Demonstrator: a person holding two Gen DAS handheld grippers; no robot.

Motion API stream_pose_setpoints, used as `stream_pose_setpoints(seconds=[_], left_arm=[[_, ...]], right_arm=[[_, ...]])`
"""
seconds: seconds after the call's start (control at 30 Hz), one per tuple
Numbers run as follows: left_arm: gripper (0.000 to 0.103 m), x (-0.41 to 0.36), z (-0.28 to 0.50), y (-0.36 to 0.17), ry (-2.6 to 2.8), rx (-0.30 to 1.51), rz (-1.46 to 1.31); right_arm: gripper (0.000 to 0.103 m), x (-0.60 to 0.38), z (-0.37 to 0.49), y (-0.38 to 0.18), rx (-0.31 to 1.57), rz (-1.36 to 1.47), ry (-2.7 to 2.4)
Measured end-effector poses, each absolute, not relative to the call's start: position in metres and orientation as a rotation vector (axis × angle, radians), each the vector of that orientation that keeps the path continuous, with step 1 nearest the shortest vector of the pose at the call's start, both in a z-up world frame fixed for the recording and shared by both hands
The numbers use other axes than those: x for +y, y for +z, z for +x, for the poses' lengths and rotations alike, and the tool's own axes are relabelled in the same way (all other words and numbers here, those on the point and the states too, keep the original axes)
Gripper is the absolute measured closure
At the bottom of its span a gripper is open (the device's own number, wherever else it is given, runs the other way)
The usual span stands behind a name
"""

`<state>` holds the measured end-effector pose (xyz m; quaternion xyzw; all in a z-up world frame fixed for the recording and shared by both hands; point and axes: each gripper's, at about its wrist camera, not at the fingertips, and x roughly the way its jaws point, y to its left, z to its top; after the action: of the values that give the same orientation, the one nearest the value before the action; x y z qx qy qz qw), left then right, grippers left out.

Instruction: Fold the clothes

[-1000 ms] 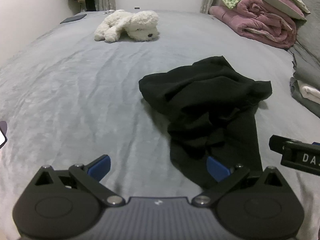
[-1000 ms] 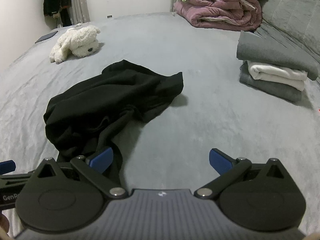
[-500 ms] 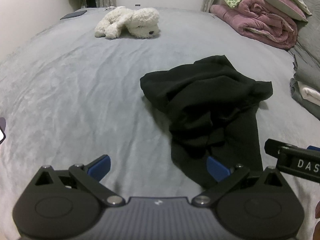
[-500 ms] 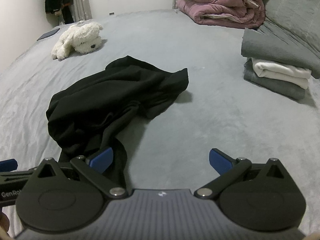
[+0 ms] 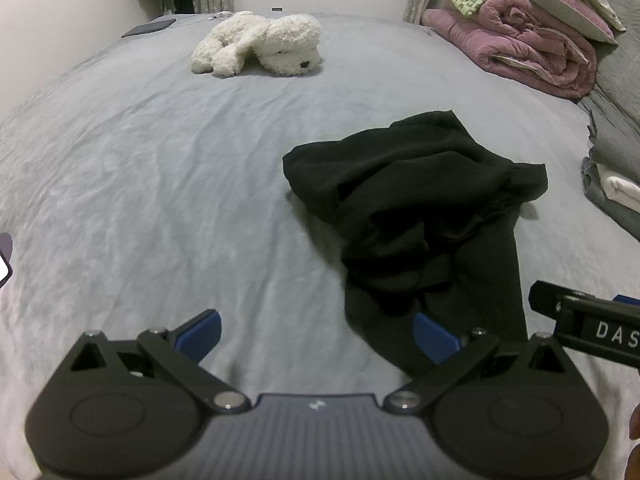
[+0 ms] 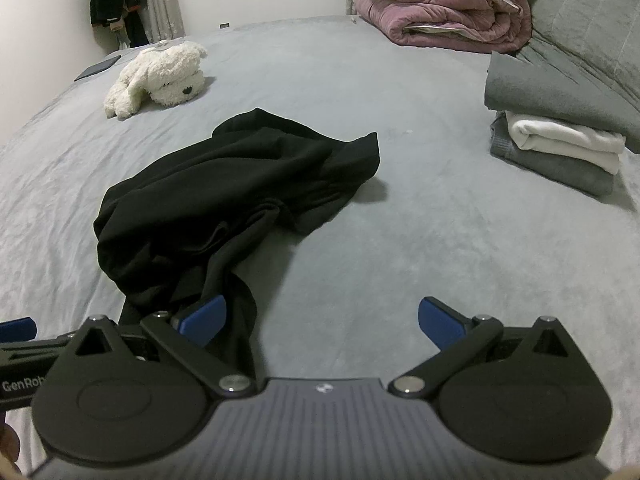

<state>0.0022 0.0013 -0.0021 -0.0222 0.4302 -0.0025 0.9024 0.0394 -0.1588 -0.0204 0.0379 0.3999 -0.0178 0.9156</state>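
Observation:
A crumpled black garment (image 5: pixel 420 200) lies on the grey bed; it also shows in the right wrist view (image 6: pixel 224 192), with a long strip trailing toward me. My left gripper (image 5: pixel 318 330) is open and empty, low over the sheet, its right pad (image 5: pixel 434 336) above the garment's near end. My right gripper (image 6: pixel 322 320) is open and empty, its left pad (image 6: pixel 204 318) over the same trailing end. The right gripper's body (image 5: pixel 592 328) shows at the right edge of the left wrist view.
A white plush dog (image 5: pixel 260 44) lies at the far side. A stack of folded grey and white clothes (image 6: pixel 560 136) sits on the right. Rolled pink and green quilts (image 6: pixel 448 4) lie at the back right. A dark tablet (image 5: pixel 148 28) lies far left.
Both grippers have moved slightly forward and lower toward the garment's near end. The garment has not moved. Both stay open.

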Motion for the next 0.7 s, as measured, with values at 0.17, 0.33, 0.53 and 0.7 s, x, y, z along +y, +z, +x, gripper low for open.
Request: stream_pose_setpoints(seconds=[0.17,0.33,0.53,0.7], left_arm=[[0.000,0.0020,0.0024,-0.0019,-0.006,0.892,-0.046],[0.000,0.0021,0.0028,-0.0016,-0.005,0.892,-0.045],[0.000,0.0035,0.0039,-0.0019,-0.006,0.895,-0.045],[0.000,0.0048,0.0047,-0.0017,-0.006,0.899,-0.046]], right_arm=[[0.000,-0.1586,0.0393,-0.0209,0.825,0.076,-0.034],[0.000,-0.1585,0.0393,-0.0212,0.827,0.079,-0.032],[0.000,-0.1582,0.0398,-0.0213,0.830,0.083,-0.030],[0.000,-0.1573,0.0397,-0.0221,0.830,0.080,-0.029]])
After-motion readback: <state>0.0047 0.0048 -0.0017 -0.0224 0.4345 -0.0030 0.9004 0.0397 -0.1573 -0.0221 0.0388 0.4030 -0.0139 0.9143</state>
